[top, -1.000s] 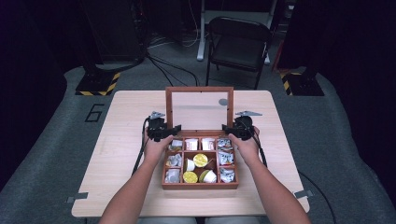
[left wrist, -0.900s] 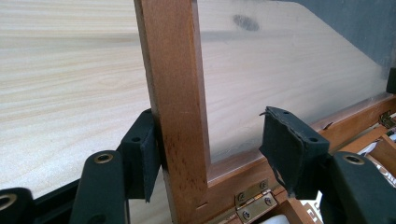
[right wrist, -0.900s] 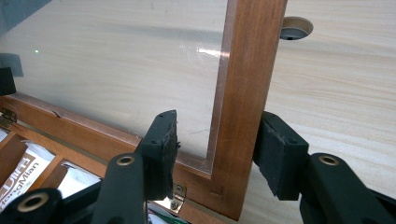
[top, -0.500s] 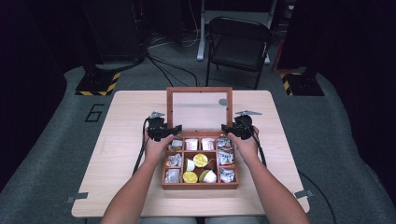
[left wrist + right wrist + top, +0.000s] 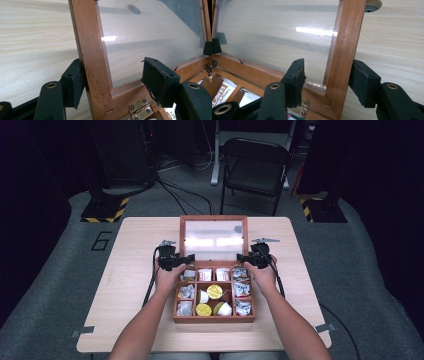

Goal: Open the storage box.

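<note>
Dark room, pale wood worktop (image 5: 135,270). Box (image 5: 214,317) centre, glass lid (image 5: 213,239) stood upright at its back edge. Both tongs just opening: left tongs (image 5: 113,82) and right tongs (image 5: 325,80) spread astride lid's side rails, pads slack. Lid released, opening likely finished. Compartments hold packets (image 5: 241,290) and yellow-topped pods (image 5: 214,291).

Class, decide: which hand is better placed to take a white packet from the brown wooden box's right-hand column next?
Right, probably. Both grippers' jaws have just been opening around the glass-paned lid; the right gripper sits directly behind that column's white packets, while the left gripper would cross the box.
</note>
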The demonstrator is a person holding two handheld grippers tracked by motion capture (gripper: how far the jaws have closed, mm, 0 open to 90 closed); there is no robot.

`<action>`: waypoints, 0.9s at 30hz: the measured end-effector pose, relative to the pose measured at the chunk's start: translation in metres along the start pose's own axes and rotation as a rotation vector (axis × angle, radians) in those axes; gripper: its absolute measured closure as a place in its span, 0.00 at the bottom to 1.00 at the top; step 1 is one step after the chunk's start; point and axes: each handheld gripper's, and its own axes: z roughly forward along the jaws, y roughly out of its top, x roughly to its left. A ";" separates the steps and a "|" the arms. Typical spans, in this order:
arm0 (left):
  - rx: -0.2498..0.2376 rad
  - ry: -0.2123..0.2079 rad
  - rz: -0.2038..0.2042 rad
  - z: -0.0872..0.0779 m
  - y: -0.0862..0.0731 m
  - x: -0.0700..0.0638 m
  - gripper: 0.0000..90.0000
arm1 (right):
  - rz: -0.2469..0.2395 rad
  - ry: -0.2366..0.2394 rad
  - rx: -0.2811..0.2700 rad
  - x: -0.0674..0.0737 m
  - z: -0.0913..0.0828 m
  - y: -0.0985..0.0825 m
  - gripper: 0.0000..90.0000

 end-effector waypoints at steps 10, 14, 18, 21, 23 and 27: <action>0.012 -0.013 -0.018 0.002 0.000 0.003 0.40 | 0.015 0.014 0.007 -0.003 0.002 0.000 0.51; 0.030 -0.021 -0.028 0.004 -0.001 0.005 0.39 | 0.032 0.023 0.013 -0.004 0.003 -0.001 0.50; 0.041 -0.013 -0.035 0.005 -0.002 0.005 0.36 | 0.044 0.020 0.021 -0.006 0.006 -0.002 0.49; 0.044 -0.020 -0.043 0.006 -0.002 0.006 0.36 | 0.060 0.032 0.023 -0.009 0.007 -0.003 0.49; 0.044 -0.020 -0.044 0.006 -0.002 0.006 0.36 | 0.062 0.036 0.026 -0.009 0.007 -0.002 0.49; 0.042 -0.017 -0.044 0.007 -0.003 0.006 0.36 | 0.068 0.035 0.026 -0.009 0.008 -0.002 0.49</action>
